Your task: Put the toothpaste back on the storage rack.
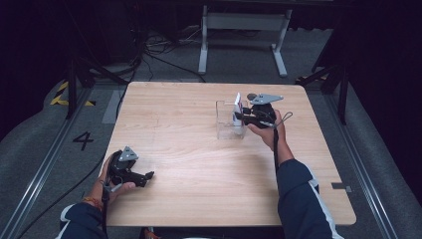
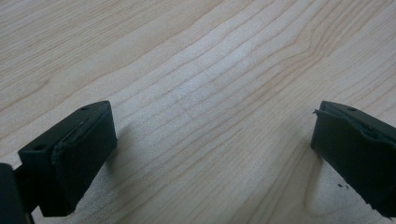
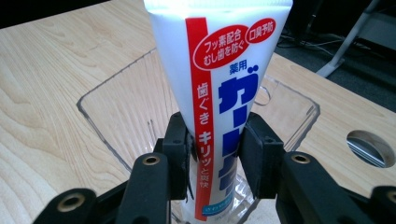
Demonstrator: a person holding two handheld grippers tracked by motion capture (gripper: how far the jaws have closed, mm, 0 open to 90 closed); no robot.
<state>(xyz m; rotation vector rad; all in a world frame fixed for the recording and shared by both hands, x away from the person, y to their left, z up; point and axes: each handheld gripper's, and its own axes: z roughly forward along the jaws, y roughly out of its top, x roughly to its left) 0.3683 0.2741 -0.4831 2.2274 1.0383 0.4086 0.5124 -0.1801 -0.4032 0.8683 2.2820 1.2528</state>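
A white toothpaste tube (image 3: 219,93) with a red stripe and blue lettering stands upright, its lower end down inside a clear plastic box (image 3: 121,107). My right gripper (image 3: 215,156) is shut on the tube, one jaw on each side. From above, the tube (image 1: 237,105) and right gripper (image 1: 247,117) sit at the right side of the clear box (image 1: 226,122), right of the table's centre. My left gripper (image 1: 148,176) rests low at the table's near left corner. Its jaws are spread wide over bare wood in the left gripper view, left gripper (image 2: 212,144) open with nothing between them.
The wooden table (image 1: 189,149) carries the box alone. A round cable hole (image 3: 371,147) is cut in the tabletop beyond the box. A white table frame (image 1: 244,37) and cables lie on the grey floor behind.
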